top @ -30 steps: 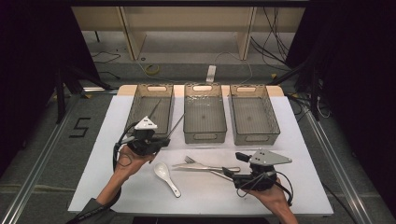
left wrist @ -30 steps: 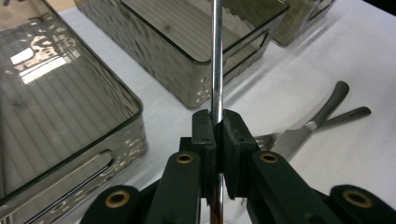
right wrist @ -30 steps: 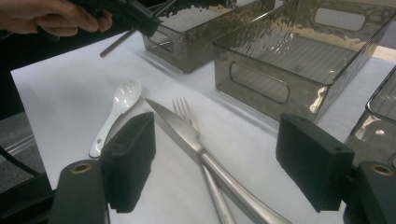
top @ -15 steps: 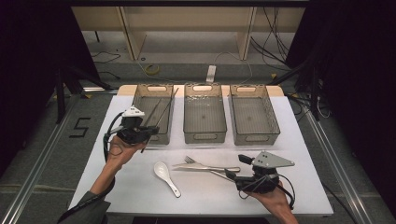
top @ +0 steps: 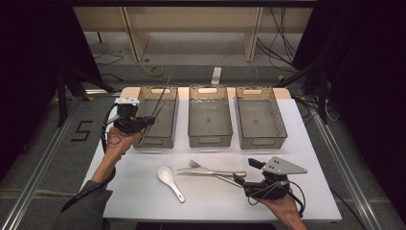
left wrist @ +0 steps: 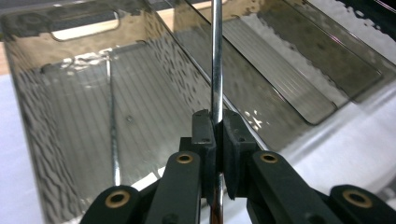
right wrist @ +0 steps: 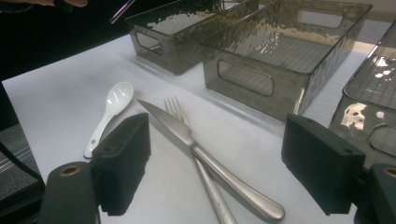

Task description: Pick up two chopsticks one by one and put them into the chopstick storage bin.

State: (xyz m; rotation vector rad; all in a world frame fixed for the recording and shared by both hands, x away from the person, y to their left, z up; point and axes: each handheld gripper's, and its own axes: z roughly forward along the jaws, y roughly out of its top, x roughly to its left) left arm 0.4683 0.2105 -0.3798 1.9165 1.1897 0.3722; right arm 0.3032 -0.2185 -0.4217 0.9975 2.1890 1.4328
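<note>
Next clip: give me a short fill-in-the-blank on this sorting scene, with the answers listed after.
1. The left gripper is shut on a thin metal chopstick over the ____ of the three bins.
2. The right gripper stands ____ over the knife and fork.
3. The spoon on the table is coloured ____.
4. The middle bin holds ____ cutlery.

Answers: leftmost; open; white; no

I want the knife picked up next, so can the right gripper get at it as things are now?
Probably yes. The right gripper is open, with the knife on the table between its jaws. The knife crosses the fork, which could get caught too.
</note>
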